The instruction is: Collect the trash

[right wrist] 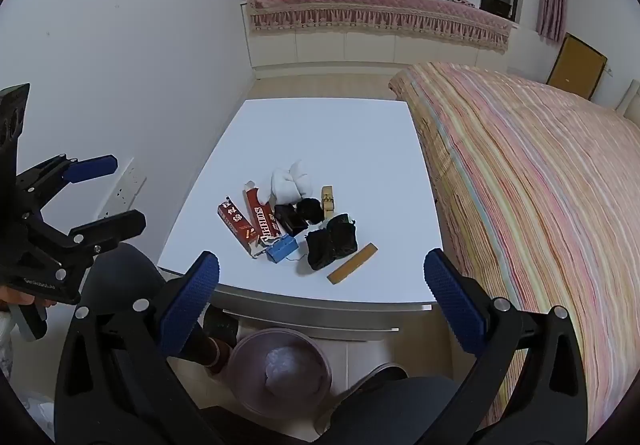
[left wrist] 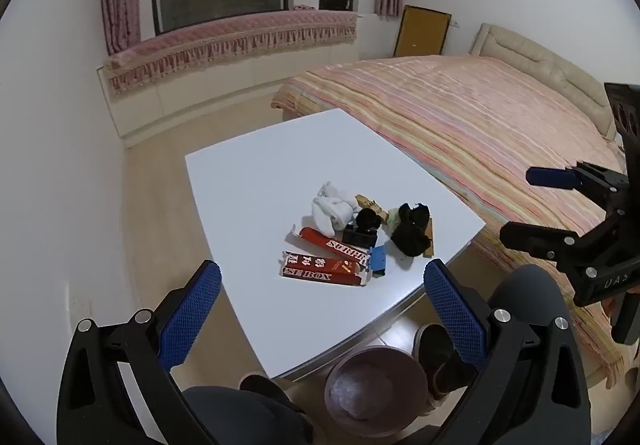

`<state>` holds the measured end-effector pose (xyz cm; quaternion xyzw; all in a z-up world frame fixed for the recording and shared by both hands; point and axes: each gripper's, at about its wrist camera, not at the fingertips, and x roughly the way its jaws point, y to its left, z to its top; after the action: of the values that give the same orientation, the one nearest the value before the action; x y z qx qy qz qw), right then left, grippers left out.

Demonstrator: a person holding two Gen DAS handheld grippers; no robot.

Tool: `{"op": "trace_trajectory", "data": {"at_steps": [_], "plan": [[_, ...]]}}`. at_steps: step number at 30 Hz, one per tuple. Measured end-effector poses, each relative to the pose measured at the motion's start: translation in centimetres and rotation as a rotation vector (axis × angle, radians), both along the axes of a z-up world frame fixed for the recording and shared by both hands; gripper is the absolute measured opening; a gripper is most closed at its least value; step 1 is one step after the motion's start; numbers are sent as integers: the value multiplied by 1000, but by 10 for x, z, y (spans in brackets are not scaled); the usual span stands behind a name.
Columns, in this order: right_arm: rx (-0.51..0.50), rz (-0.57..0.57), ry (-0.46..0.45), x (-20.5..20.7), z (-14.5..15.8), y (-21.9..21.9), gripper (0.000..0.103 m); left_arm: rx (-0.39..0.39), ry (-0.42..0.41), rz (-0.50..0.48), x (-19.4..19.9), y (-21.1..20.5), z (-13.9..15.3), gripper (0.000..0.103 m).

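A pile of trash lies on the white table (left wrist: 256, 173) (right wrist: 320, 133): two red boxes (left wrist: 326, 269) (right wrist: 250, 223), white crumpled tissue (left wrist: 330, 209) (right wrist: 290, 183), a blue box (left wrist: 378, 259) (right wrist: 283, 249), black crumpled pieces (left wrist: 410, 233) (right wrist: 330, 241), a small black box (right wrist: 290, 219) and a flat wooden strip (right wrist: 353, 263). A pinkish trash bin (left wrist: 370, 391) (right wrist: 280, 367) stands on the floor below the table's near edge. My left gripper (left wrist: 322, 303) (right wrist: 106, 193) is open and empty, held above the near edge. My right gripper (right wrist: 322, 295) (left wrist: 528, 205) is open and empty too.
A bed with a striped cover (left wrist: 480, 117) (right wrist: 540, 173) borders the table's right side. A white wall with a socket strip (right wrist: 124, 189) is at the left. A window bench with pink trim (left wrist: 232, 41) lies beyond. The person's legs and shoes (left wrist: 436, 357) are beside the bin.
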<state>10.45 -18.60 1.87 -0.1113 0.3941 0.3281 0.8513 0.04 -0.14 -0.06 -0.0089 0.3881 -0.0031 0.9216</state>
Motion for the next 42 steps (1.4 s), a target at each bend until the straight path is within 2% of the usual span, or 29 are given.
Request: {"op": "trace_trajectory", "data": {"at_steps": [6, 10, 24, 42], "plan": [[-40, -1, -15, -1, -2, 6, 100, -37, -32, -13, -5, 10, -2, 97], [-61, 13, -20, -1, -9, 20, 100, 15, -19, -26, -3, 2, 0, 97], [-41, 21, -3, 2, -9, 6, 100, 38, 0, 0, 0, 3, -10, 97], [-35, 25, 15, 3, -13, 5, 100, 19, 12, -2, 1, 5, -13, 97]]}}
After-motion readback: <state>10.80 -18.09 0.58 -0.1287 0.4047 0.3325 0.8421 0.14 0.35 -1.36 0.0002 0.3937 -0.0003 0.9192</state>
